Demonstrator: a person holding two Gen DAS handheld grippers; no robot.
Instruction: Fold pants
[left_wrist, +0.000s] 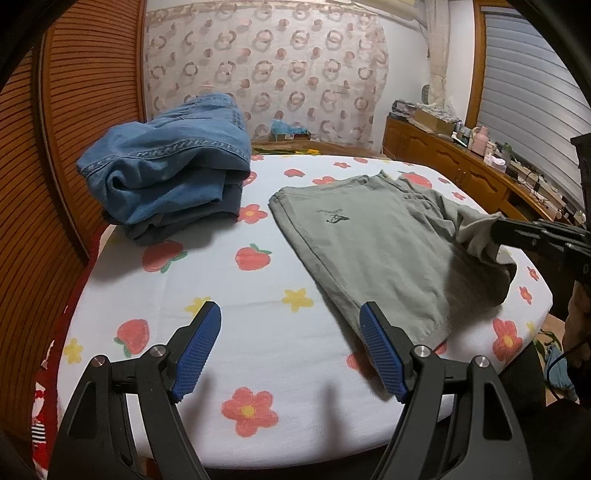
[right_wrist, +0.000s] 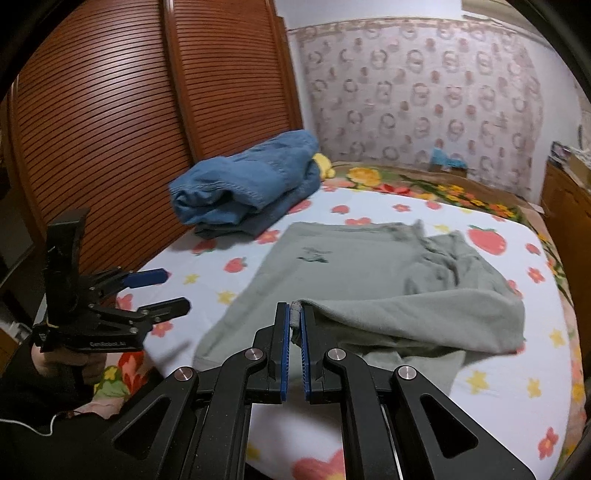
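Right gripper (right_wrist: 294, 325) clamped on grey pants (right_wrist: 354, 273) edge, lifting for folding; left gripper (left_wrist: 290, 328) agape, empty, lower centre.

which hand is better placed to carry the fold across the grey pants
Right. The right gripper is already shut on an edge of the grey pants, lifting it over the rest. The left gripper is open and holds nothing, just off the near corner over the sheet.
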